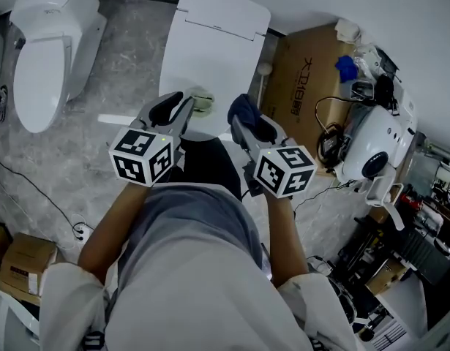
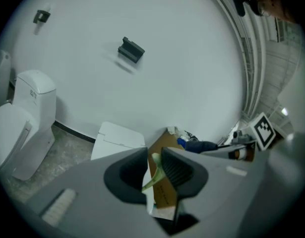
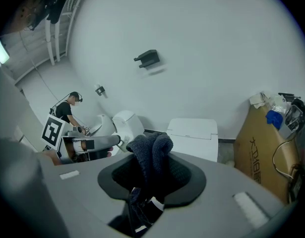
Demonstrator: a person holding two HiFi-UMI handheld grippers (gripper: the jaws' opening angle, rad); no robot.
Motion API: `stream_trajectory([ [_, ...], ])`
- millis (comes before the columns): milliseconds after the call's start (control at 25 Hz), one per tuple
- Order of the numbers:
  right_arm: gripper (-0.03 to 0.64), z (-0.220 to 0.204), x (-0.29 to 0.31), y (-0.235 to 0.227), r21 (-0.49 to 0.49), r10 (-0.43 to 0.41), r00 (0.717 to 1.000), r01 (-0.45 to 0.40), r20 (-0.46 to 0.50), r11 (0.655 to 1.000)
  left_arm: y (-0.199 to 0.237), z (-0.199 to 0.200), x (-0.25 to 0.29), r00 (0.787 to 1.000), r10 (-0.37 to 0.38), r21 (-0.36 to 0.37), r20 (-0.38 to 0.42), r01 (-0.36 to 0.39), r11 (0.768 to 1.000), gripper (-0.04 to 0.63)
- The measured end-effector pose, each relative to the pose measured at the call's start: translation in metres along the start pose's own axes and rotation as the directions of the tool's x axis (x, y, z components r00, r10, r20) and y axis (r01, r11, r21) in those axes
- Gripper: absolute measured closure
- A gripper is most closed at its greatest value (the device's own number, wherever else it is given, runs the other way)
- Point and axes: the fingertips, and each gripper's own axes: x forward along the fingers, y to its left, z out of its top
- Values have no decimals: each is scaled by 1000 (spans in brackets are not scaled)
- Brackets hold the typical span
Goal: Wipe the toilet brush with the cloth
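The toilet brush's pale green part [image 1: 203,101] pokes out past the tips of my left gripper [image 1: 188,110], above the closed toilet lid. In the left gripper view the jaws of the left gripper [image 2: 155,168] are shut on that thin green piece [image 2: 153,178]. A white bar [image 1: 116,119] sticks out to the left under this gripper; whether it is the handle I cannot tell. A dark blue knitted cloth [image 1: 243,107] bunches up between the jaws of my right gripper [image 1: 246,123]. The right gripper [image 3: 153,163] is shut on the cloth [image 3: 151,148], a short way right of the brush.
A white toilet [image 1: 210,35] with its lid down lies under both grippers. A second toilet [image 1: 45,57] stands at left. A cardboard box [image 1: 309,86] and a white device with cables [image 1: 378,148] stand at right. Another person [image 3: 69,108] works farther off.
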Motion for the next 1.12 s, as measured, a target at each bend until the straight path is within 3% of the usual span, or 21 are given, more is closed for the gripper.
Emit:
stream_trajectory([
  [280,497,11,20,-12,9,42,999,-42,-21,999,-1,2,6,999,-41,-16,-29,41,999,595],
  [640,505,19,60,-12,-70,176,981,-182,-84,981,-4,-10,-3,1000,14,6,-10,-14,1000,595],
  [1120,500,8,122,-22,-126,230,948,-261,-218,957,-10,-31,-18,995,94,-17,36,-94,995,595],
])
